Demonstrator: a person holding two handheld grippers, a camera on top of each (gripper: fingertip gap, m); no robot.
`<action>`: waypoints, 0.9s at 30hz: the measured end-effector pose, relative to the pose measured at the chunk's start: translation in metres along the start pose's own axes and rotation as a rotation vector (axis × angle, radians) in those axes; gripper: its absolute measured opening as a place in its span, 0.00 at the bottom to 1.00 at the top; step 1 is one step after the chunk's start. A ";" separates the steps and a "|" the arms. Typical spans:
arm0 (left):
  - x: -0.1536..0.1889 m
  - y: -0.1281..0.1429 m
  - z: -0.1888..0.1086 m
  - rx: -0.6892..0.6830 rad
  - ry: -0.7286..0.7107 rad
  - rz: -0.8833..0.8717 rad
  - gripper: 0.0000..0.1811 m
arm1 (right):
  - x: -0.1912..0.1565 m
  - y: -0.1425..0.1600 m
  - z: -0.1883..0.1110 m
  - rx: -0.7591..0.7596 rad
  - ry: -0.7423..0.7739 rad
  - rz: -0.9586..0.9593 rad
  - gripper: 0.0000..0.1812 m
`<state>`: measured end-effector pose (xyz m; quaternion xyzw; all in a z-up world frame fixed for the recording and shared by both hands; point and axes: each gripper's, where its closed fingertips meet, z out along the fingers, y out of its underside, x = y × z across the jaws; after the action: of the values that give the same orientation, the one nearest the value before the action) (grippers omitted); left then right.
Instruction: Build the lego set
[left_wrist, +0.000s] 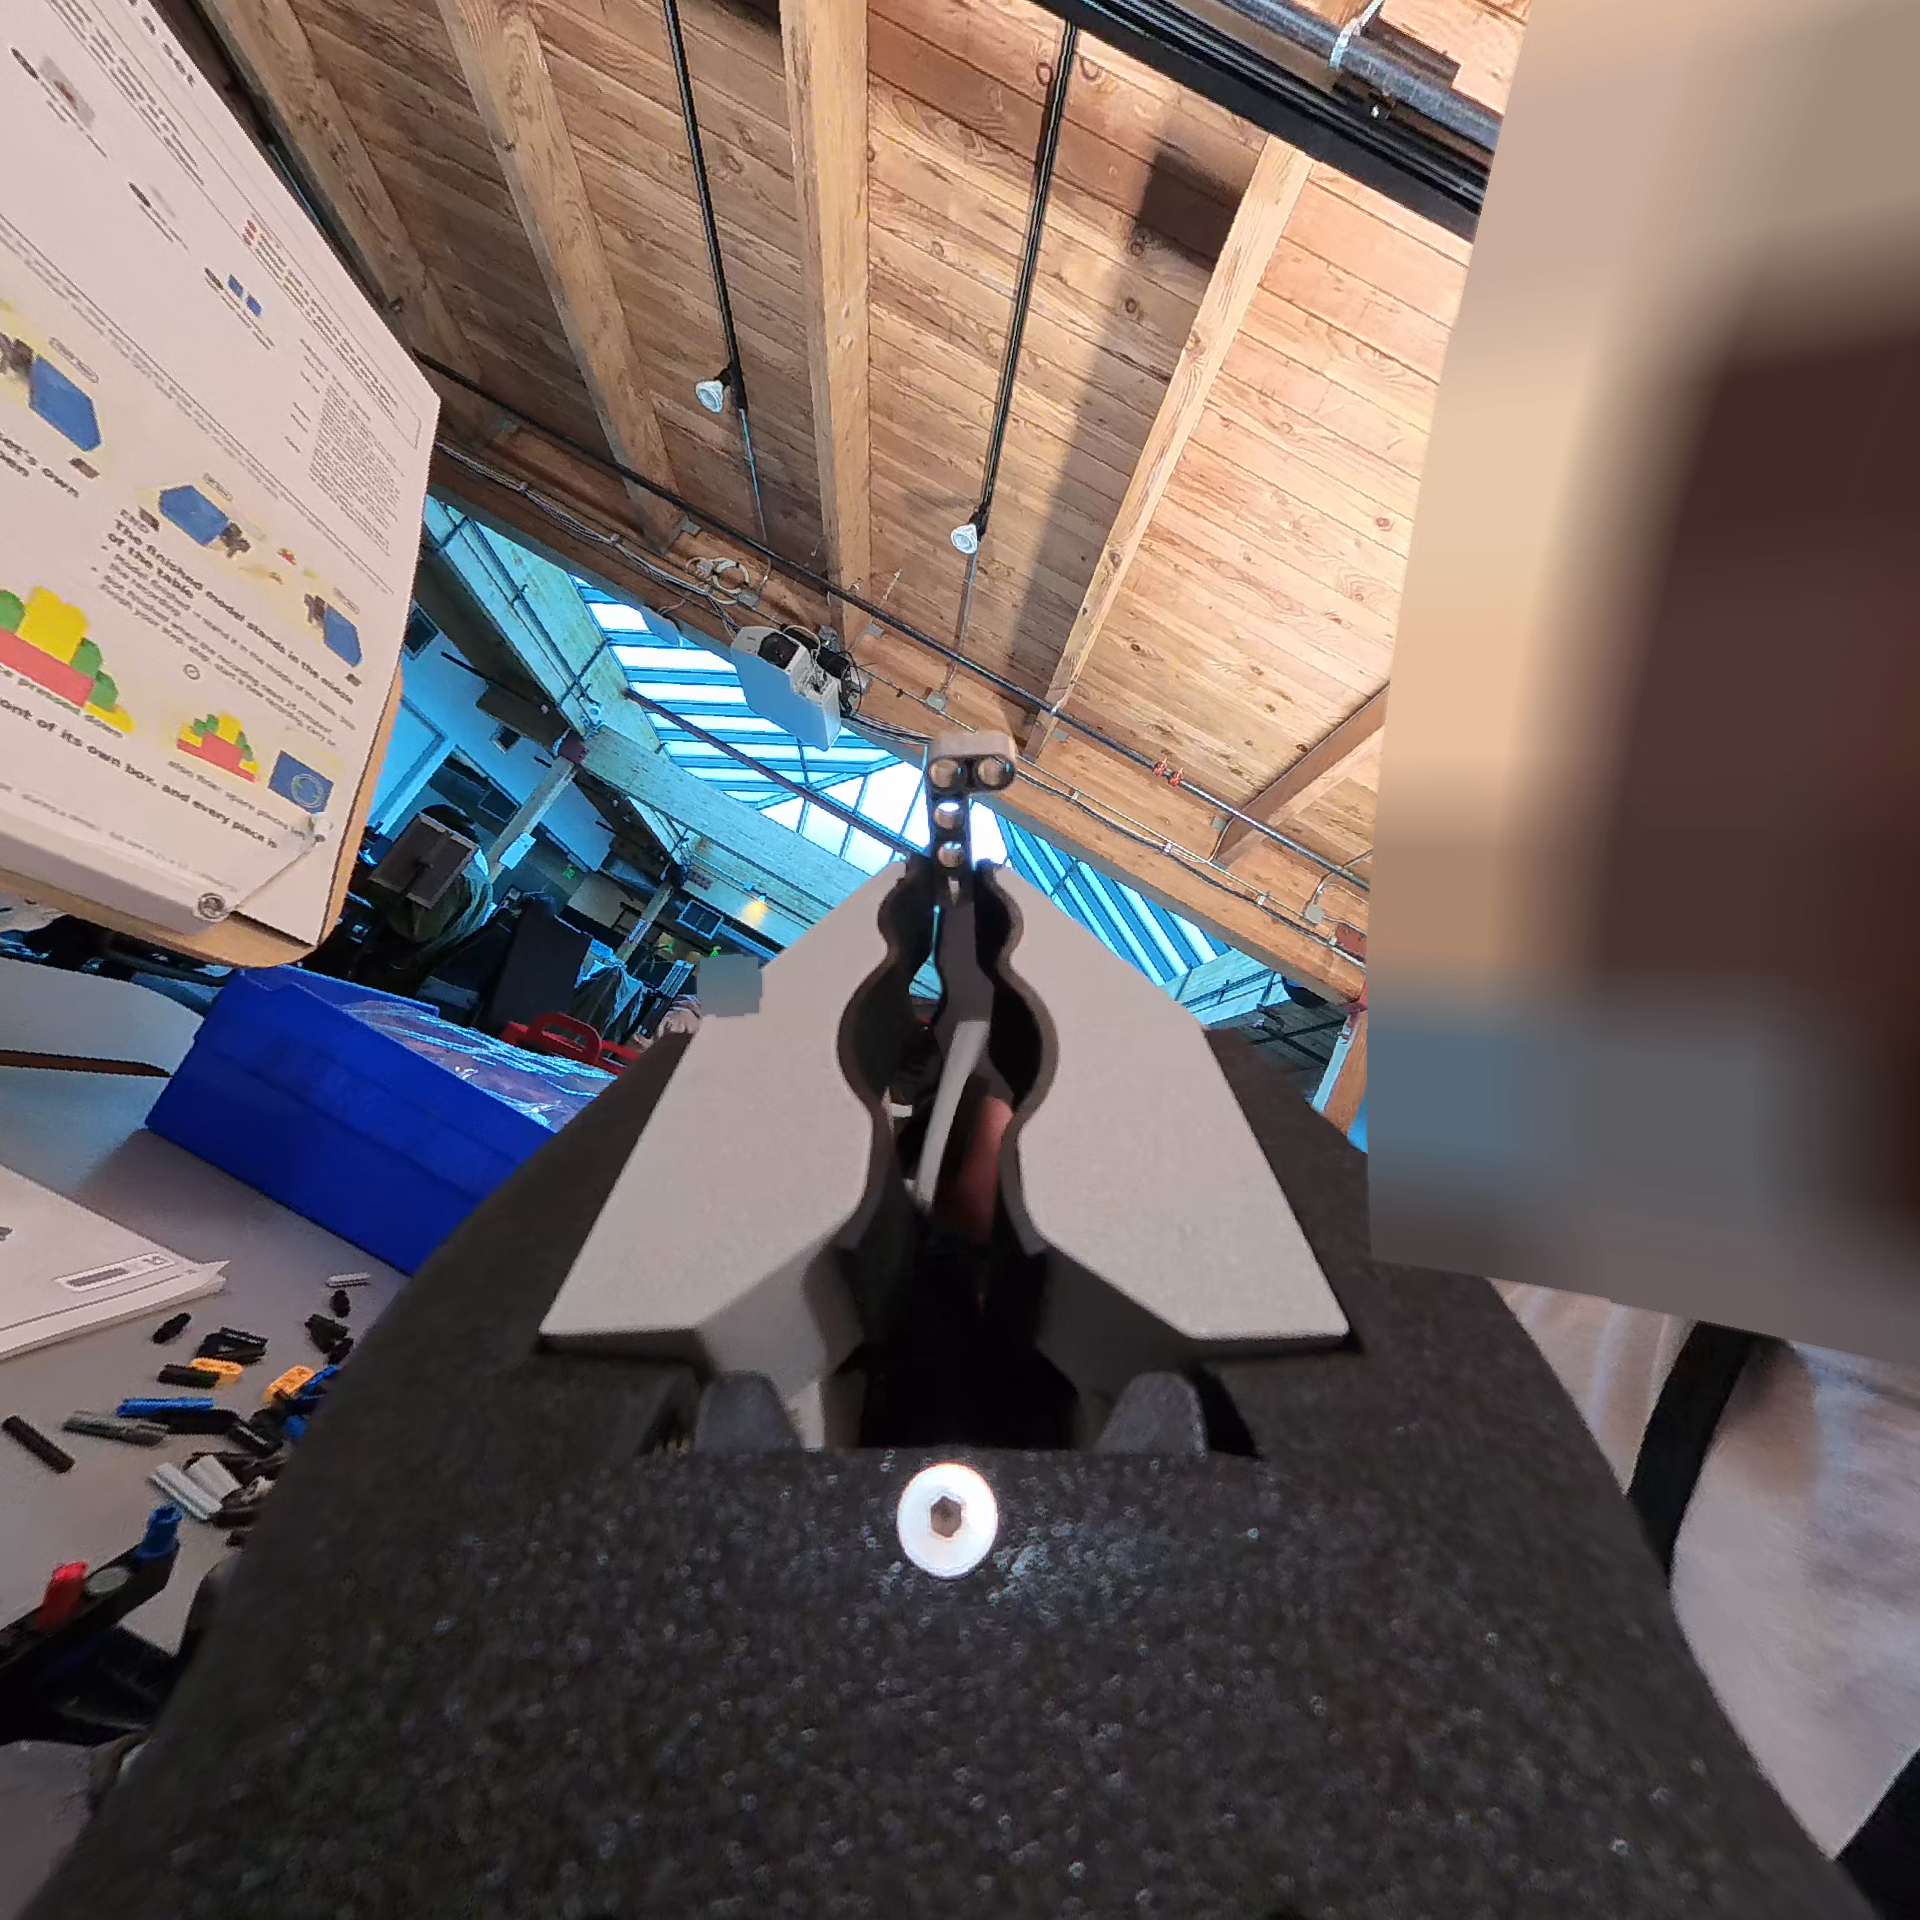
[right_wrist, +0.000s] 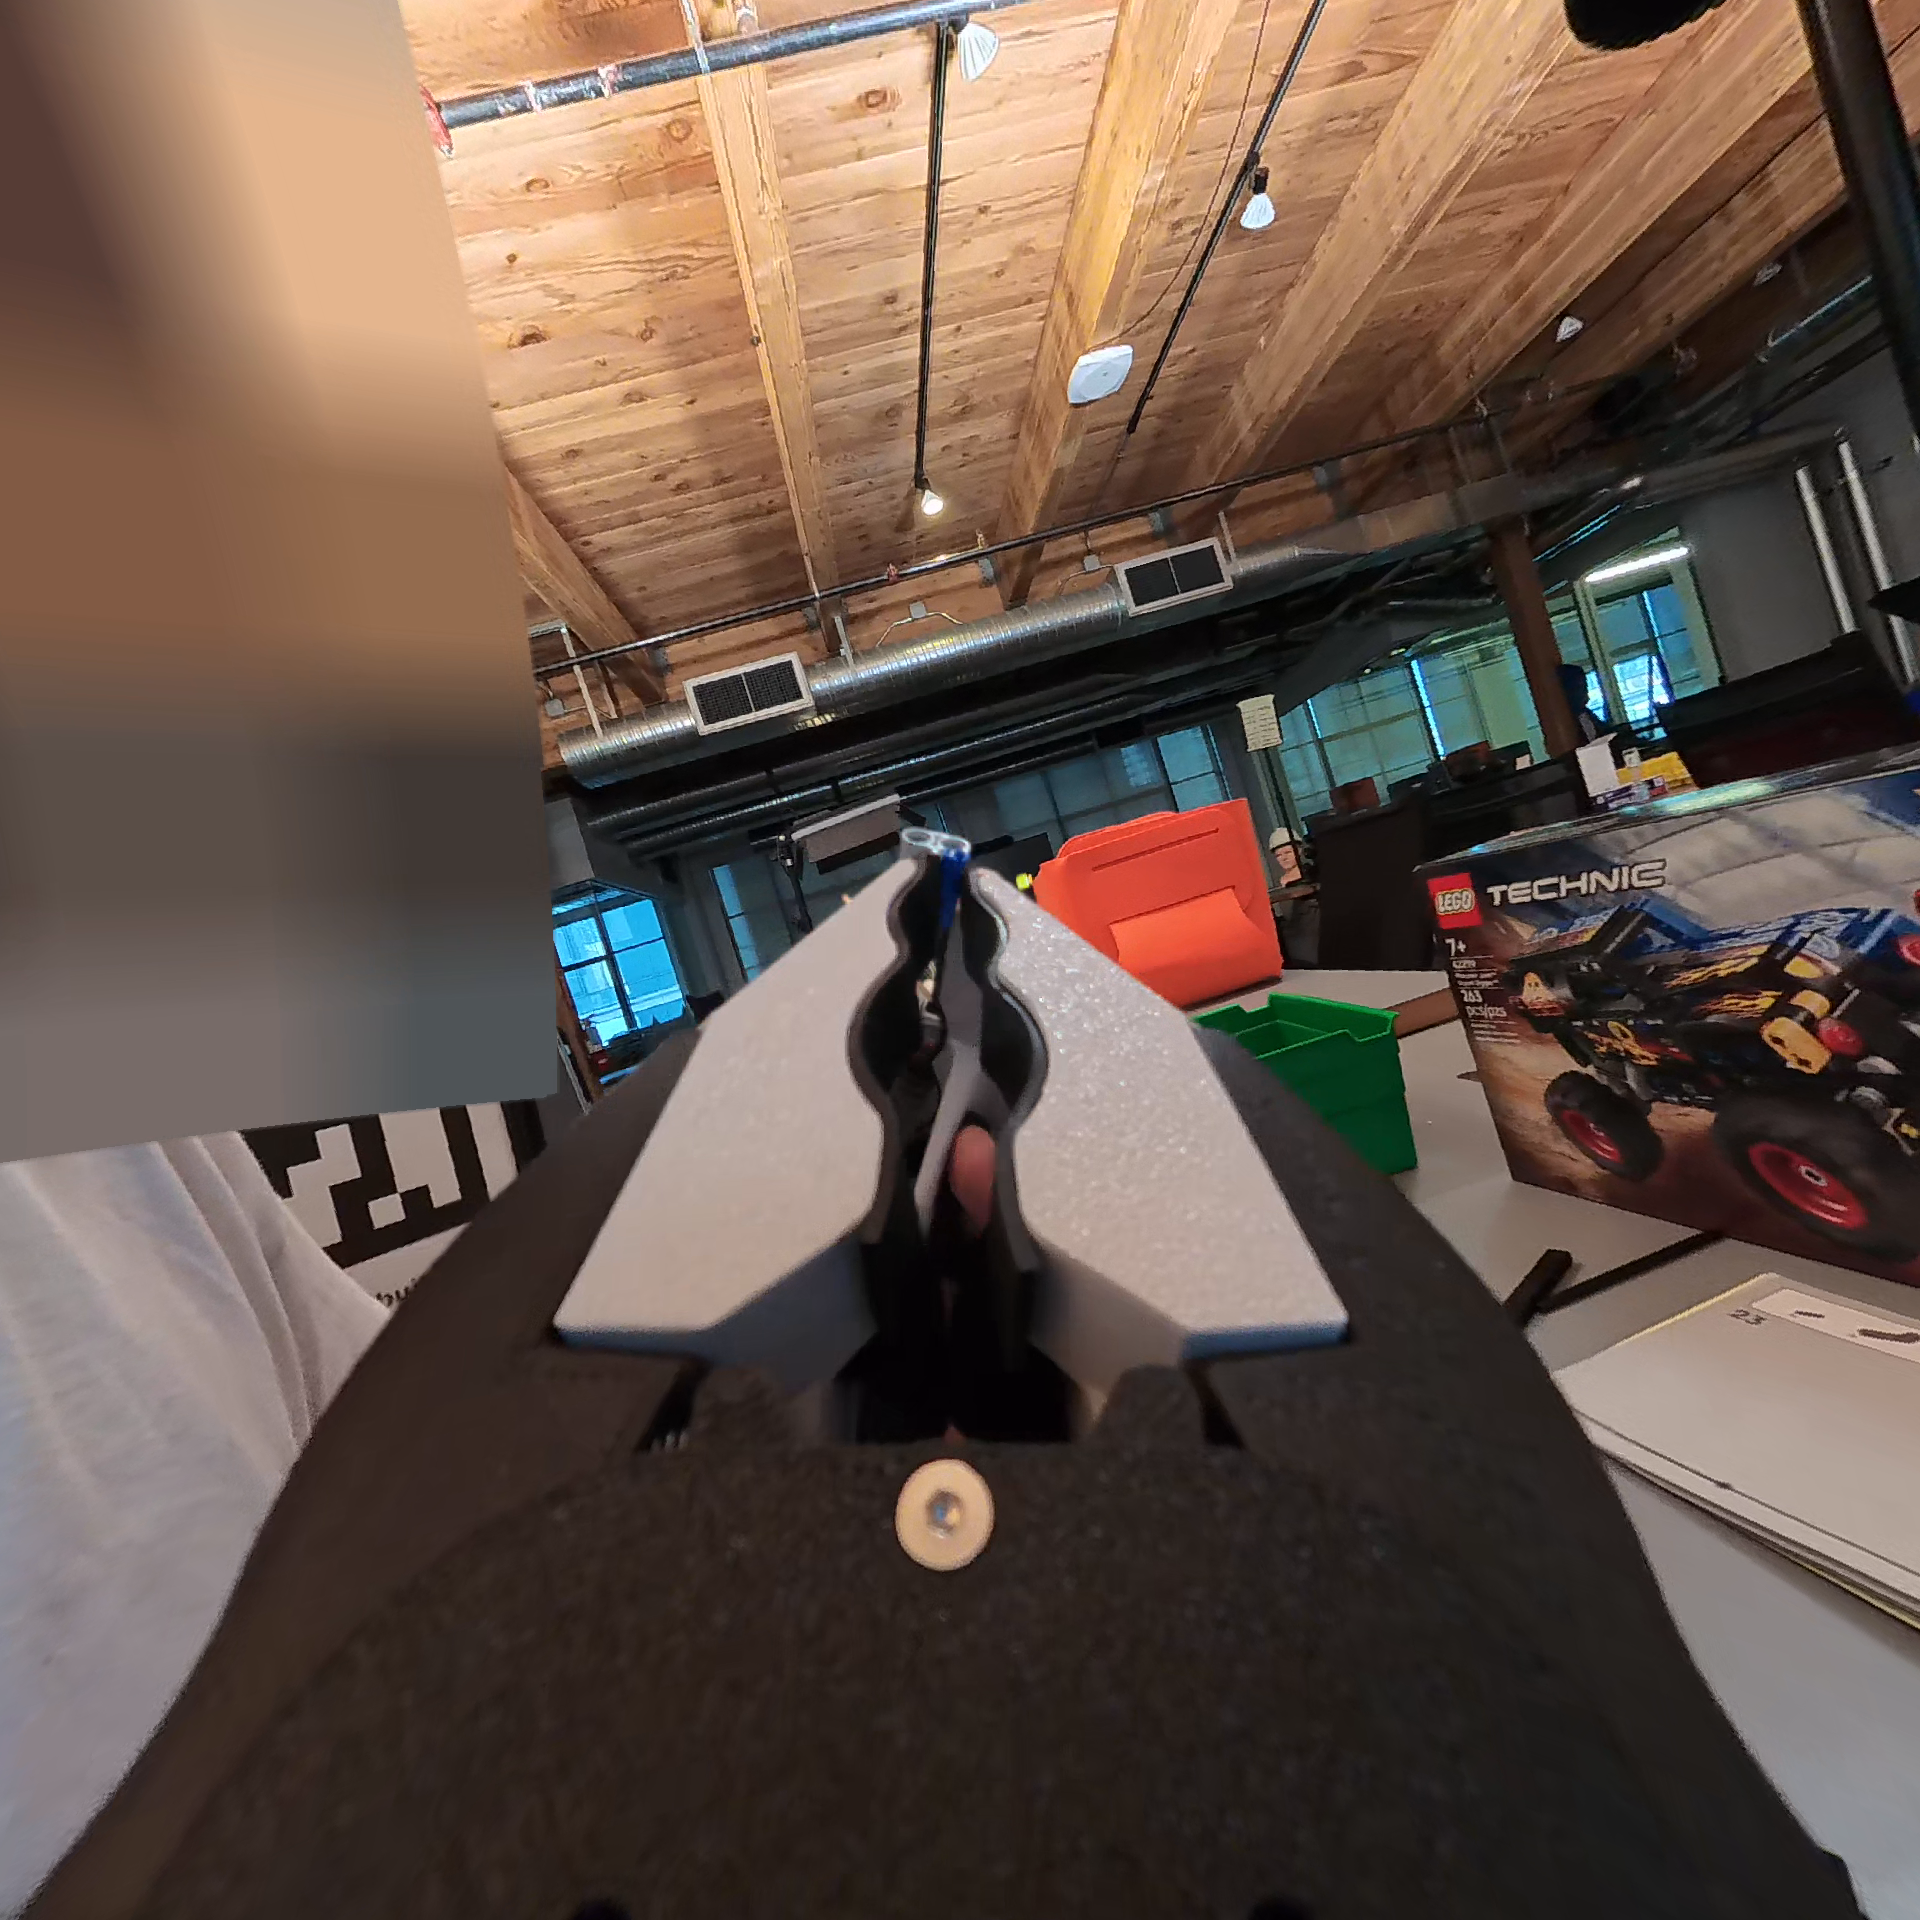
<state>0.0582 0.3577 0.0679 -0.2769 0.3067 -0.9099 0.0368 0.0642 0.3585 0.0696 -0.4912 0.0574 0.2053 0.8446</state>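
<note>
Both my grippers point up off the worktop (left_wrist: 73, 1132). Left gripper (left_wrist: 953, 873) clamps one grey lego beam (left_wrist: 967, 774); right gripper (right_wrist: 940, 883) pinches one blue pin (right_wrist: 948, 868). One printed set box (right_wrist: 1704, 997), one green bin (right_wrist: 1340, 1070), one blue bin (left_wrist: 343, 1112), loose parts (left_wrist: 208, 1392).

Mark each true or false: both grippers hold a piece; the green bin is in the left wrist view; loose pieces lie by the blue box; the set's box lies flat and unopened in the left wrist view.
1. Both grippers hold a piece. True: the left gripper pinches a grey piece, the right gripper a blue piece.
2. False: the green bin shows in the right wrist view.
3. True: loose pieces lie near the blue box.
4. False: the set's box shows in the right wrist view.
</note>
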 end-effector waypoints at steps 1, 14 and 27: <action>0.001 0.001 0.001 -0.005 0.003 0.003 0.03 | 0.000 0.001 0.000 0.000 0.000 0.001 0.01; 0.001 0.004 0.000 0.018 0.032 -0.088 0.03 | -0.002 -0.003 0.001 0.018 -0.018 -0.003 0.01; -0.001 0.003 0.000 0.033 0.026 -0.099 0.03 | -0.002 -0.002 0.002 0.026 0.002 -0.047 0.01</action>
<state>0.0582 0.3555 0.0654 -0.2793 0.2779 -0.9191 -0.0076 0.0630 0.3585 0.0731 -0.4817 0.0492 0.1843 0.8553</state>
